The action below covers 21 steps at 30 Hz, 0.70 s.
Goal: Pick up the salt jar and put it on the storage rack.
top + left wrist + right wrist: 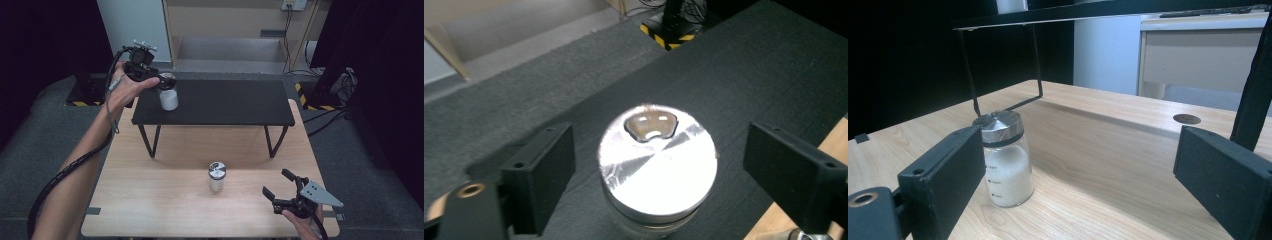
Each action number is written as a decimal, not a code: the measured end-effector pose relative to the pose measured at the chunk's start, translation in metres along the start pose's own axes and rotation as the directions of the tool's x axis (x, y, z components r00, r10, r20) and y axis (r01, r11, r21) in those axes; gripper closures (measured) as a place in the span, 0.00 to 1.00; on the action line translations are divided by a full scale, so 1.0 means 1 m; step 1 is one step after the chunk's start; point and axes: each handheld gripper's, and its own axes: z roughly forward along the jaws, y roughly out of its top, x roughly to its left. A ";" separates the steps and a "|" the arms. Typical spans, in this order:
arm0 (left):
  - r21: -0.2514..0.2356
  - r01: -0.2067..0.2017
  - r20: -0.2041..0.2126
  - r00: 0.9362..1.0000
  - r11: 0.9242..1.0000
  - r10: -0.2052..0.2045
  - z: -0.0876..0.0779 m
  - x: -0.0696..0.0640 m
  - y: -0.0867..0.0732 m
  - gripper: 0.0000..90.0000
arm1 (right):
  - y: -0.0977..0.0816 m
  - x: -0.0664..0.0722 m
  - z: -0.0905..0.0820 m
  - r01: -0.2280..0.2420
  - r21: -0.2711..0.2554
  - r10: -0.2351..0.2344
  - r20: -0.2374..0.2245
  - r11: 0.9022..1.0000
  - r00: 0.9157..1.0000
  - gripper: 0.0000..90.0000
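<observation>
**One jar shelved, one left on the table**

At far left, left gripper (159, 80) up at the black shelf (235, 102), jaws spread clear either side of a white-filled jar (168, 98) standing upright near the shelf's left end; placed, apparently, and let go. Mid-table, second jar (217, 176) upright on the wooden table (150, 200), untouched. At right, right gripper (278, 186) resting low, jaws wide, empty, aimed toward that jar. Likely remaining: fetching it up.
</observation>
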 end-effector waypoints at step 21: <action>-0.175 -0.055 0.064 0.996 0.983 0.067 -0.076 -0.031 -0.026 0.11 | 0.002 0.001 0.005 0.013 0.008 -0.013 -0.024 1.000 1.000 0.07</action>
